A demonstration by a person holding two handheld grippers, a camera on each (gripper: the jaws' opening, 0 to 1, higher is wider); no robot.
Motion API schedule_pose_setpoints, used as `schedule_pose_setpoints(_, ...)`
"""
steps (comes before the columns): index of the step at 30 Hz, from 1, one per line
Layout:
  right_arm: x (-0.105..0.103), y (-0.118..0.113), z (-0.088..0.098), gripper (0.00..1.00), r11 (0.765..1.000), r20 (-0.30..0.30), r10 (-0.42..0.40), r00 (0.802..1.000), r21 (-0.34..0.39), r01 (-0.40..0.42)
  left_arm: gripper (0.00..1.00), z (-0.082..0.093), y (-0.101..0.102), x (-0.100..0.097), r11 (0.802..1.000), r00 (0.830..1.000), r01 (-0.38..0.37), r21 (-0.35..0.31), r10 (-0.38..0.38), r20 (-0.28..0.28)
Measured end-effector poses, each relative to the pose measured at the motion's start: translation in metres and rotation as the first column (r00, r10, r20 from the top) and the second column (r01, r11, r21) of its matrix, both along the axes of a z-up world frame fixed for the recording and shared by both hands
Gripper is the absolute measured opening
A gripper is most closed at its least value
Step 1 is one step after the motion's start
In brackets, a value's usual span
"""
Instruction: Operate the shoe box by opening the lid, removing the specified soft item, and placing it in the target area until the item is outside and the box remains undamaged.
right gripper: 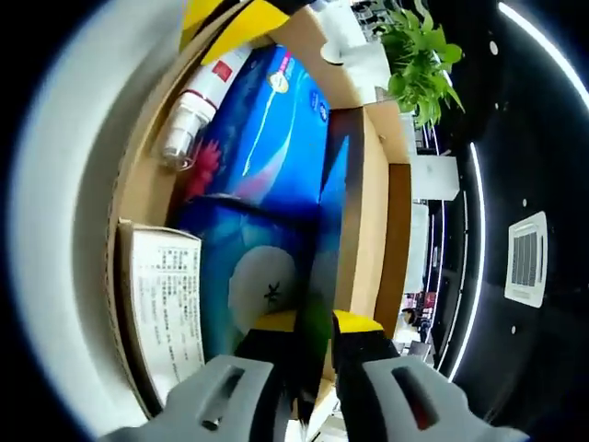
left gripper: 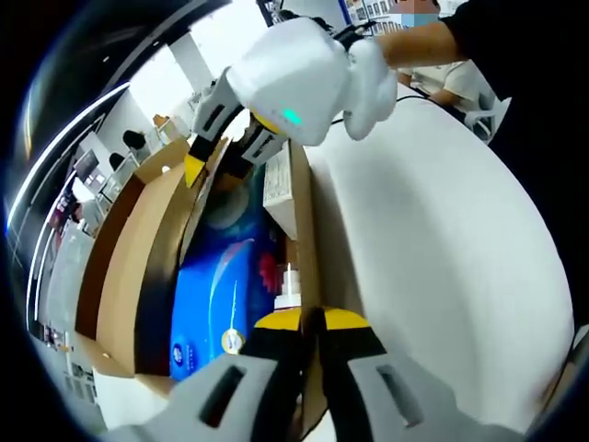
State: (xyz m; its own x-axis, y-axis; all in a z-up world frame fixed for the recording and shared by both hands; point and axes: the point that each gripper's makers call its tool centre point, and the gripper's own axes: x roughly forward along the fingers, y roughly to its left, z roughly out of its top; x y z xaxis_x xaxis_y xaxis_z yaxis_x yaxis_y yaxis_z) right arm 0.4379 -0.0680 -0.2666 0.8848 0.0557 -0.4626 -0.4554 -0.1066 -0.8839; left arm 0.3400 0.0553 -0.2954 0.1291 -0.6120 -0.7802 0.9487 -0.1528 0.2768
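My two grippers share one build, my left gripper [left gripper: 311, 324] and my right gripper [right gripper: 313, 324] each having grey slotted jaws tipped in yellow and black, the right's white rounded housing carrying a small green light, a black cable, and my white glove [left gripper: 373, 78] below a dark sleeve [left gripper: 502, 37].

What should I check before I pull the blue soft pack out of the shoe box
1. Lid open: ok. The lid is swung back, clear of the shoe box opening.
2. Blue pack reachable: ok, it lies exposed inside.
3. Right gripper holding the pack: cannot tell. Its jaws look closed at the box's end wall, but what is between them is hidden.
4. Left gripper steadying the box: cannot tell; its jaws are closed at the side wall, grip unclear.
5. Other contents clear of the pack: not ok. A white bottle and a small printed carton lie beside it.
6. Box damage: cannot tell.
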Motion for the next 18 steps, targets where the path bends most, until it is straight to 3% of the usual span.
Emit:
schedule_pose_setpoints(4,-0.002,0.002,0.0,0.02,1.0,-0.005,0.006,1.0,-0.008,-0.006,0.05,0.0,0.0,0.0,1.0,1.0,-0.003,0.001,0.003,0.001)
schedule_pose_setpoints(11,0.0,0.002,0.001,0.02,0.999,-0.002,0.025,1.0,-0.031,-0.025,0.05,0.0,0.0,0.0,1.0,1.0,-0.003,0.0,0.003,0.001)
schedule_pose_setpoints(18,-0.009,0.006,0.025,0.01,0.998,0.062,0.063,0.996,-0.024,-0.062,0.05,-0.001,0.0,0.001,1.0,1.0,-0.005,0.002,0.005,0.002)
